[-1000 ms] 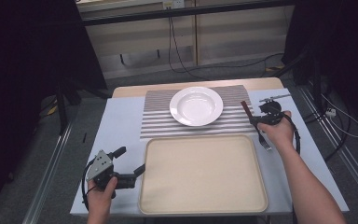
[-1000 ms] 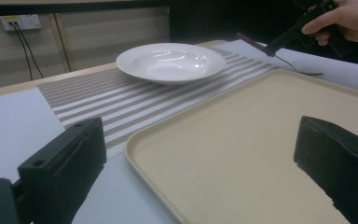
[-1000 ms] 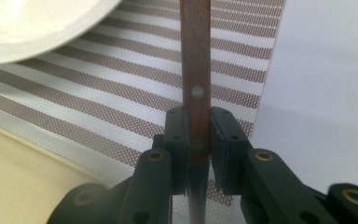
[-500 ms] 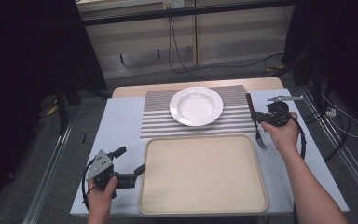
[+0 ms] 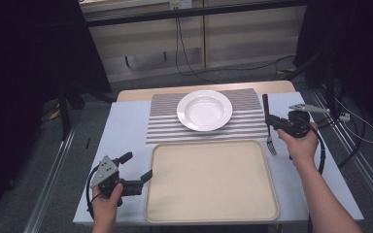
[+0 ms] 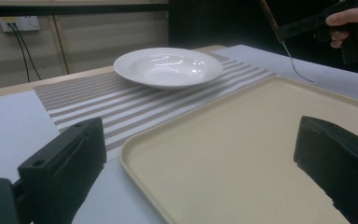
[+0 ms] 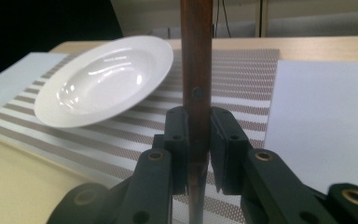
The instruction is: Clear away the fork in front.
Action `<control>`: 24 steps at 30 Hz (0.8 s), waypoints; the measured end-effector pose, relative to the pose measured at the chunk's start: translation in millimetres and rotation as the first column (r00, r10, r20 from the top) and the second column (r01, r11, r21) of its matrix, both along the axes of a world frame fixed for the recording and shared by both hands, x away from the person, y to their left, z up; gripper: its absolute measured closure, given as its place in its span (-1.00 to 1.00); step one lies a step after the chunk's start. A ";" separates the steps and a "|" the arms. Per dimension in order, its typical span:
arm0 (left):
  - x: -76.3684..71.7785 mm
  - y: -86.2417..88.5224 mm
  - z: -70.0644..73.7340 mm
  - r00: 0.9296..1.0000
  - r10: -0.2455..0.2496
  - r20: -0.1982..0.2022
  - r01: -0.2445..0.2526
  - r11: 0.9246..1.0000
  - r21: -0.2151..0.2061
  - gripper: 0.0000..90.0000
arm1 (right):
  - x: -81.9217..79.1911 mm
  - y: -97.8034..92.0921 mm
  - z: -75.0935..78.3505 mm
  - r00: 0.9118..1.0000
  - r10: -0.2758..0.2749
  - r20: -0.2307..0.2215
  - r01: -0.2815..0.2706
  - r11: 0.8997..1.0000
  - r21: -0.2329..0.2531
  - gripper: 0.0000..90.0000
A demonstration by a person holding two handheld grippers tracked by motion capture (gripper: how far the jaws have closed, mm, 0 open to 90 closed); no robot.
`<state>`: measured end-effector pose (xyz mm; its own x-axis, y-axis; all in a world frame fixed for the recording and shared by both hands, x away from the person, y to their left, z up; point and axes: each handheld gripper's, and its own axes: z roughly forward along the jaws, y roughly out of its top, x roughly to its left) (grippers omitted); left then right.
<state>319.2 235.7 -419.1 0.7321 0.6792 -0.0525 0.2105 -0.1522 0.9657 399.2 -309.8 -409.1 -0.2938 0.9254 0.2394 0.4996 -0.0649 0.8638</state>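
Note:
A white deep plate (image 5: 204,110) rests on a striped placemat (image 5: 165,127) at the back of the table. In front of it lies a beige tray (image 5: 211,179) with nothing on it. My right gripper (image 5: 271,121) is shut on the brown wooden handle of a fork (image 5: 271,144), held to the right of the placemat. The handle points up and away, and the tines hang low by the tray's far right corner. In the right gripper view the jaws clamp the fork handle (image 7: 196,56). My left gripper (image 5: 137,166) stands open at the tray's left edge, its jaws straddling the tray corner (image 6: 168,154).
A pale blue sheet (image 5: 126,131) covers the table, with bare strips either side of the tray. Cables (image 5: 354,128) trail off the table's right side. A dark stand (image 5: 68,97) rises at the left, beyond the table.
The right gripper has swung the fork from a slant to nearly straight front-to-back and shifted slightly right. The left gripper has stayed put.

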 end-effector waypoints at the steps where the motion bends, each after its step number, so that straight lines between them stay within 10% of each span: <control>1: 0.0 -0.4 0.3 1.000 0.001 -0.001 -0.001 1.000 -0.005 -0.95 | -2.3 0.1 1.4 1.000 0.000 0.015 0.000 1.000 0.003 0.73; 10: -0.3 -9.1 8.5 1.000 -0.022 0.016 0.022 1.000 -0.009 -0.95 | -25.7 9.0 24.0 0.988 0.042 0.150 -0.055 0.995 0.087 0.73; 24: -0.7 -29.4 19.0 0.998 -0.067 0.009 0.067 0.998 -0.017 -0.95 | -54.1 55.3 29.7 0.962 0.155 0.226 -0.183 0.977 0.108 0.73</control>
<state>318.5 206.3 -400.2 0.7762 0.6279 -0.0574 0.1920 -0.1486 0.9701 345.0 -254.5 -379.4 -0.5005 0.8242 0.2648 0.3155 -0.1111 0.9424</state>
